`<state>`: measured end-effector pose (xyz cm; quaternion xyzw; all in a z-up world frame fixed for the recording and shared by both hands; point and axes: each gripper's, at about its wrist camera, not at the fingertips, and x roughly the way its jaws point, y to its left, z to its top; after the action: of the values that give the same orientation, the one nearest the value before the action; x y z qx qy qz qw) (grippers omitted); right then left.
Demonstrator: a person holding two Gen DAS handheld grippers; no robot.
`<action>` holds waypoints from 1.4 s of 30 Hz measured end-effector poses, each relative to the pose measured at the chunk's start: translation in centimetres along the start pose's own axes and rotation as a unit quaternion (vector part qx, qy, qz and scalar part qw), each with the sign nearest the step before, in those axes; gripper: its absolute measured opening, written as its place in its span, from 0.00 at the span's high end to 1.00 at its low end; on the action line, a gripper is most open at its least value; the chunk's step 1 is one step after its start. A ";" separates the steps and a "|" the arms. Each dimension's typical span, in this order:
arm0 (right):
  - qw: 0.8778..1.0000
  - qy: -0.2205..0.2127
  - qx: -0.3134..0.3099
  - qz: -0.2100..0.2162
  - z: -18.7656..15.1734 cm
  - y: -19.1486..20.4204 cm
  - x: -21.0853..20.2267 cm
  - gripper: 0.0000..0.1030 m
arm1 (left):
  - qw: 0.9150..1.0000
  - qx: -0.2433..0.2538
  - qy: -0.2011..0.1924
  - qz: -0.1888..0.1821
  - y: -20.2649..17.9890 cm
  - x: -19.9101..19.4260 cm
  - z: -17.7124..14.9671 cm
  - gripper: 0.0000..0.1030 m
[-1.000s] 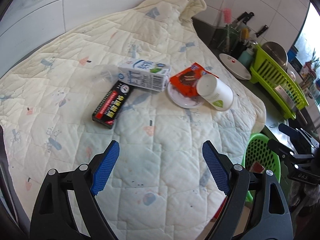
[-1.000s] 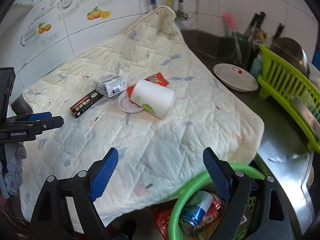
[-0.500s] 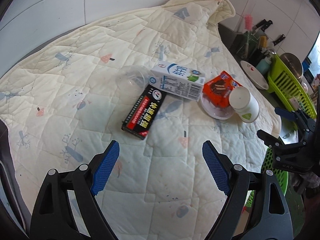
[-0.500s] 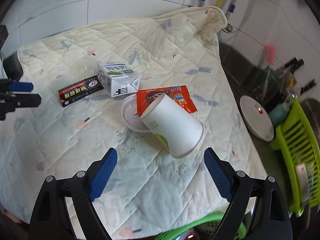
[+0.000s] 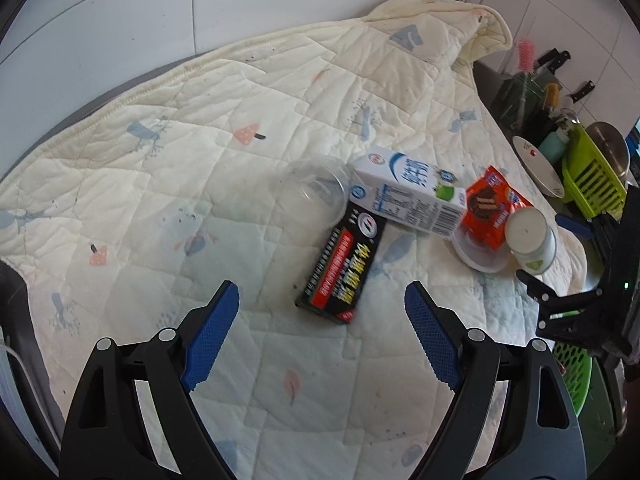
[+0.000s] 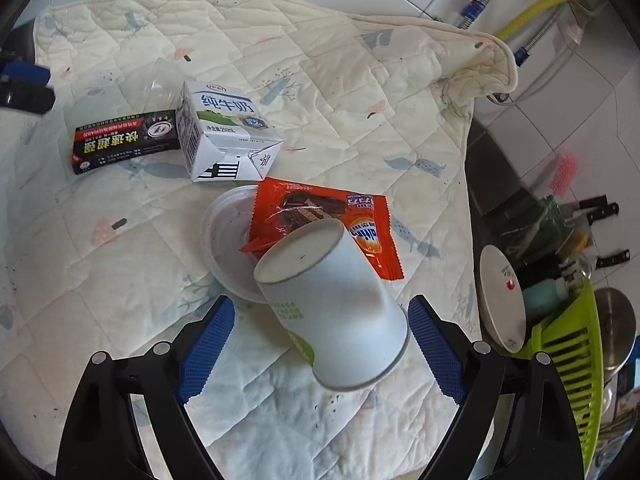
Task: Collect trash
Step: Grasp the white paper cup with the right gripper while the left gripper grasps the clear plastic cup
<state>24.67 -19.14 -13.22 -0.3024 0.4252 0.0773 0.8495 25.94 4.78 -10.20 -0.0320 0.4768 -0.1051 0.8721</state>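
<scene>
Trash lies on a cream quilt (image 5: 200,160). A black and red box (image 5: 344,272) rests just ahead of my left gripper (image 5: 322,312), which is open and holds nothing. Behind the box are a clear plastic cup (image 5: 316,192), a white milk carton (image 5: 408,196), an orange wrapper (image 5: 492,208) on a white lid (image 5: 478,258), and a white paper cup (image 5: 530,238). In the right wrist view the paper cup (image 6: 332,308) lies on its side between the pads of my open right gripper (image 6: 320,330), untouched. The wrapper (image 6: 324,220), lid (image 6: 224,248), carton (image 6: 224,136) and box (image 6: 124,140) lie beyond.
A green basket (image 5: 572,376) stands below the quilt's right edge. On the counter to the right are a white plate (image 6: 502,300), a green dish rack (image 6: 568,364), a metal bowl (image 6: 618,320) and knives (image 6: 596,208). Tiled wall (image 5: 120,20) runs behind the quilt.
Both grippers have moved in toward the trash. The box now lies close before the left one. The right one rolled, left the green basket behind, and now straddles the paper cup.
</scene>
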 end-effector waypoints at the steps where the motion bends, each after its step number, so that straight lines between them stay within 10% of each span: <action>1: 1.000 0.003 -0.006 -0.003 0.1 0.2 0.4 0.17 | 1.000 0.002 0.000 0.001 0.2 0.2 0.4 0.19; 20: 0.999 0.018 0.001 -0.029 0.4 0.1 1.8 0.36 | 0.998 0.049 0.021 -0.017 0.4 7.9 6.2 0.18; 42: 0.976 0.009 0.207 0.067 -2.2 -3.0 -1.3 0.42 | 0.995 0.074 0.021 -0.068 0.7 10.9 6.7 0.39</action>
<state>23.51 -22.68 -11.87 -0.0915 0.4590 0.0419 0.8827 37.43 2.86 -15.67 0.0027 0.4827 -0.1997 0.8527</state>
